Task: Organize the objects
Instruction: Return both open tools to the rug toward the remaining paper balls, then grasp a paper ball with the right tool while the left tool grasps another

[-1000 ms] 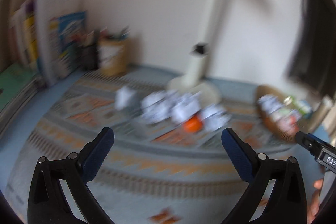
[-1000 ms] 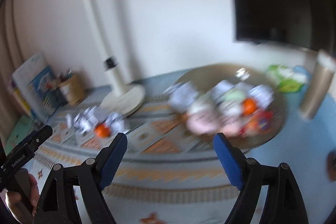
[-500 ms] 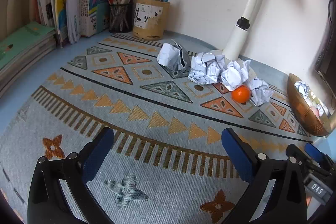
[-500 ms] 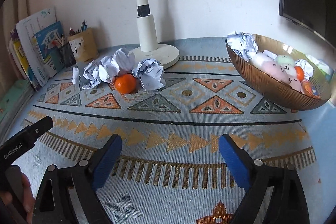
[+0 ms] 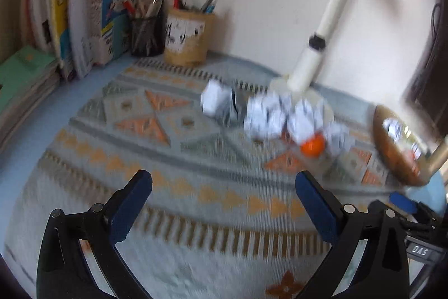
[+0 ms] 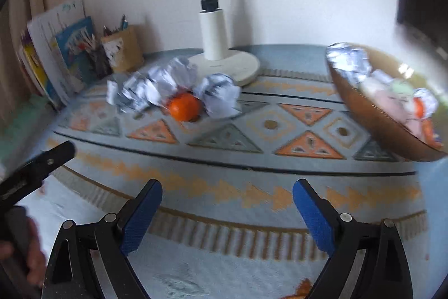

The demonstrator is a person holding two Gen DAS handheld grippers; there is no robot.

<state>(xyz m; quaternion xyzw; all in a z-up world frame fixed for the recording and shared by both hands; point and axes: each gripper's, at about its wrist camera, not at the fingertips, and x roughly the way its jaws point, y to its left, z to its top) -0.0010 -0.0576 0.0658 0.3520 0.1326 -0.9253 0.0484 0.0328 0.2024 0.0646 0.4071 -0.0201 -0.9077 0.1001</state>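
On the patterned mat (image 6: 224,173), mid-surface, sits a cluster of crumpled paper balls (image 6: 156,88) w/ an orange (image 6: 184,107) touching them, just in front of the white lamp base (image 6: 232,66). From the left wrist view the same paper balls (image 5: 268,116) and orange (image 5: 312,146) lie ahead and to the right, blurred.

Right side of the mat: a brown bowl (image 6: 372,116) holding a foil-like paper wad, pale soft items & something orange; contents too blurred to name exactly.

Back left: upright books (image 5: 84,24), a dark pen holder (image 5: 147,35) and a tan pen cup (image 5: 186,38) side by side against the wall.

Right gripper (image 6: 226,203): jaws spread wide, nothing between them, hanging above the mat's near edge, well short of the orange. Left gripper (image 5: 224,195): jaws likewise released, empty, above the mat. Each gripper shows at the edge of the other's view; a hand (image 6: 30,254) grips the left one's handle.
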